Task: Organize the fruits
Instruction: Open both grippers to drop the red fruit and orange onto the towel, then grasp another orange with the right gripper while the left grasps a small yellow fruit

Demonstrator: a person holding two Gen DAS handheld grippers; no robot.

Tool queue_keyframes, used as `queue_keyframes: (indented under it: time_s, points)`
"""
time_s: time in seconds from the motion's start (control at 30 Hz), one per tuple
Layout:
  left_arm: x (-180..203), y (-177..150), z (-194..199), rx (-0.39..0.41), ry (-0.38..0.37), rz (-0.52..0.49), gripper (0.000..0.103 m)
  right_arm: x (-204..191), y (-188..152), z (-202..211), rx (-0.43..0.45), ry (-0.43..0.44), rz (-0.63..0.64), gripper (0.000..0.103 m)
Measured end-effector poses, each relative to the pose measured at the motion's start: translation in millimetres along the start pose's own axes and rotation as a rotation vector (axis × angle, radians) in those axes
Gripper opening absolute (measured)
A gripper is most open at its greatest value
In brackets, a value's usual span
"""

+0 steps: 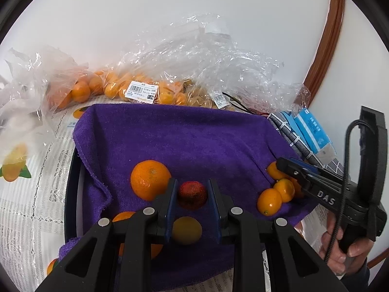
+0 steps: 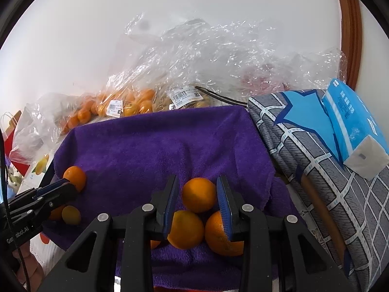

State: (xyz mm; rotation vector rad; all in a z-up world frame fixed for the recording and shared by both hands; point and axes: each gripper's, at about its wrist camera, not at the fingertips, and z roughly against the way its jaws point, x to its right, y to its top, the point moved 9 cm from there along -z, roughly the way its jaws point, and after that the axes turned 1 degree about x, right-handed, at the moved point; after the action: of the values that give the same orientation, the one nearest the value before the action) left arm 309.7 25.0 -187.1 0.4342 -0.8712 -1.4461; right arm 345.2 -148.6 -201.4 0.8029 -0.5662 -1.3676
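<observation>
Already, several loose round orange citrus fruits lay on the purple terry towel at lower centre; the left gripper clamped a small red round fruit, the right gripper pinched an orange. Clear plastic bags of fruit upper left remained unsorted.

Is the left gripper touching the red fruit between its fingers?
Touching. The left wrist view shows the left gripper closed on the red fruit, both blue finger pads pressed against its sides with no gap.
</observation>
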Motion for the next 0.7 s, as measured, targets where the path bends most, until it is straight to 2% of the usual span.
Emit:
queue_keyframes:
  time_s: [0.07,0.1,0.13,0.17,0.37,0.47,0.7]
  points:
    - [0,1,0,0.004,-0.001,-0.003,0.029,1,1,7,0.008,-0.013,0.005,0.036]
    - [1,1,1,0.006,-0.011,0.001,0.035,1,1,12,0.018,-0.016,0.005,0.038]
    - [1,2,3,0.005,-0.014,0.009,0.041,1,2,19,0.029,-0.015,0.006,0.045]
    - [0,3,4,0.003,-0.009,0.013,0.041,0,2,25,0.034,-0.012,0.008,0.050]
    - [-9,6,32,0.026,0.011,0.044,0.042,-13,-22,61,-0.001,-0.009,0.029,0.050]
    - [-17,-3,50,0.027,0.007,0.063,0.044,-22,-43,74,-0.032,0.038,0.019,0.050]
    - [-36,-39,82,-0.009,0.074,0.055,0.044,-34,-86,55,-0.127,0.059,0.027,0.050]
